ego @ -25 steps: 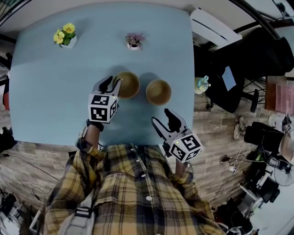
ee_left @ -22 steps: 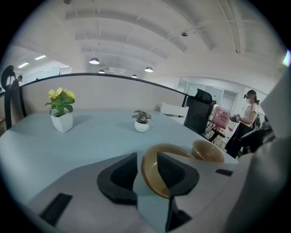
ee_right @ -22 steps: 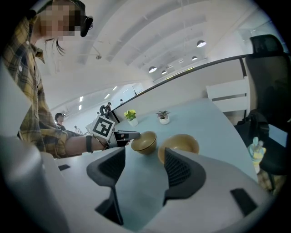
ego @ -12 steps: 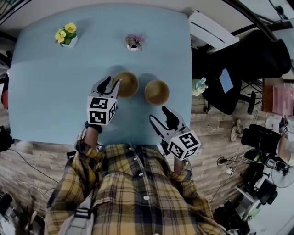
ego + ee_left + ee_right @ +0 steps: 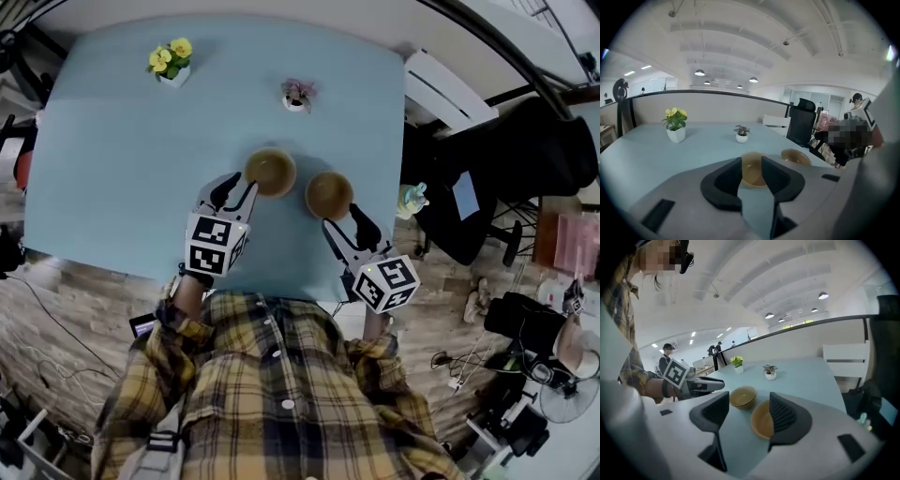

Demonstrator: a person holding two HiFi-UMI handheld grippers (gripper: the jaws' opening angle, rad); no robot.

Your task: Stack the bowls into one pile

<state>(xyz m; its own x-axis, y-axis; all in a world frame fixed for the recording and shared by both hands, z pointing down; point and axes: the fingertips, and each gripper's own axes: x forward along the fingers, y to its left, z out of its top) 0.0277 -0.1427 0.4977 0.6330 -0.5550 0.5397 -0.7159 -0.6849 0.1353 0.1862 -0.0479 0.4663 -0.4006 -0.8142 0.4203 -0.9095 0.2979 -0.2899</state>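
Two brown wooden bowls stand apart, side by side, near the front of the light-blue table (image 5: 122, 169): the left bowl (image 5: 270, 172) (image 5: 753, 171) (image 5: 743, 396) and the right bowl (image 5: 329, 194) (image 5: 795, 157) (image 5: 761, 421). My left gripper (image 5: 232, 190) (image 5: 751, 160) hovers just short of the left bowl's near-left rim. Its jaws are closing a little with nothing between them. My right gripper (image 5: 345, 220) (image 5: 749, 397) is open and empty just in front of the right bowl, which shows partly behind its right jaw.
A white pot of yellow flowers (image 5: 171, 61) sits at the table's far left and a small potted plant (image 5: 297, 94) at the far middle. A black office chair (image 5: 497, 178) and a bottle (image 5: 412, 199) stand off the table's right edge.
Both grippers have moved forward toward the bowls, the right one closing most of its distance to the right bowl. The bowls have kept their places on the table.
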